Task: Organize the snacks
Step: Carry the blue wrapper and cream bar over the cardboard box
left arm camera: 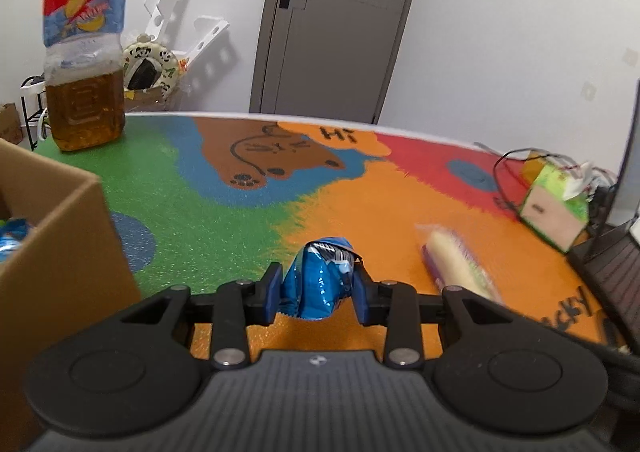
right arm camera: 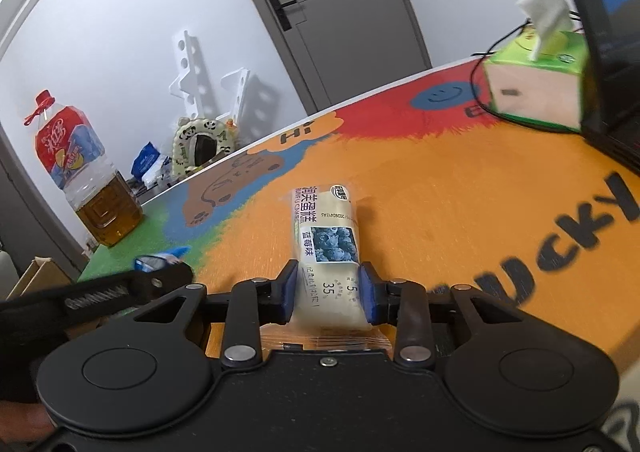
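Colourful desk mat (left arm camera: 224,211) below; my left gripper (left arm camera: 318,284) pinches a light, crinkly blue snack packet (left arm camera: 322,280) at mid-body. My right gripper (right arm camera: 330,294) clasps the soft cake roll (right arm camera: 326,236) near its end, so gently does it.

Ahead of your left gripper (left arm camera: 318,284) the mat (left arm camera: 224,219) lies open; cardboard box (left arm camera: 60,236) blocks left, oil bottle (left arm camera: 86,51) far-left, tissue box (left arm camera: 556,207) far-right.
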